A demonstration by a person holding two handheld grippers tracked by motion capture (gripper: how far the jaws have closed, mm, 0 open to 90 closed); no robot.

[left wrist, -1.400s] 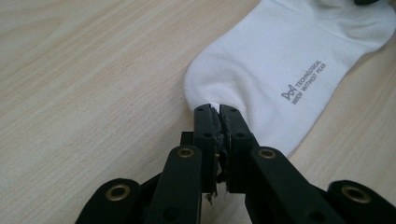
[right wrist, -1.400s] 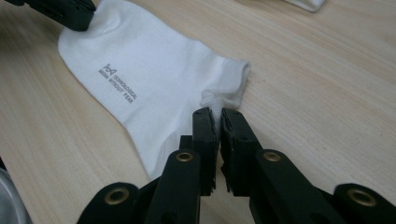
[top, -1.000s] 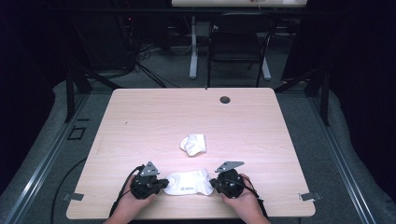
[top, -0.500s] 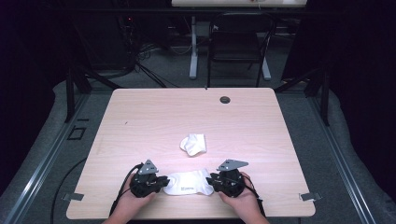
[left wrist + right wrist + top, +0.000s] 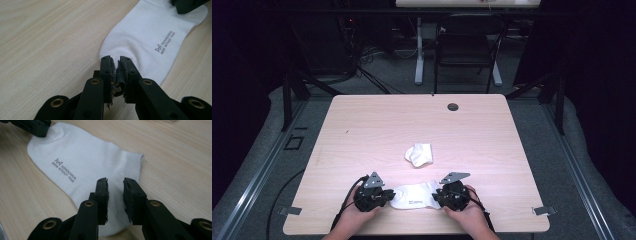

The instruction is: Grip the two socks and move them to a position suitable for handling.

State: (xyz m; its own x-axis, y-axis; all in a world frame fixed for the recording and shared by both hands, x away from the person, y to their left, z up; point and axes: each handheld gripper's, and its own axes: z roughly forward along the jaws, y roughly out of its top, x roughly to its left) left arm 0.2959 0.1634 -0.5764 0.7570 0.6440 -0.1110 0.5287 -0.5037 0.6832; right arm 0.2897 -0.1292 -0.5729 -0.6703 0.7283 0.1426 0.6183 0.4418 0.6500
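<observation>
The high view looks forward and down from above the counter's (image 5: 362,125) near edge. Each gripper view sits low and close behind its jaws, facing inward; all share the flat sock (image 5: 414,195) (image 5: 150,37) (image 5: 82,167).

a light wooden table (image 5: 362,130) carries a flat white sock (image 5: 414,195) near its front edge and a crumpled white sock (image 5: 419,154) at mid-table

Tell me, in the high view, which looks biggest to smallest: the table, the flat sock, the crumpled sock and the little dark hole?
1. The table.
2. The flat sock between the grippers.
3. The crumpled sock; it sits farther from the camera, so this gap is less sure.
4. The dark hole.
</observation>
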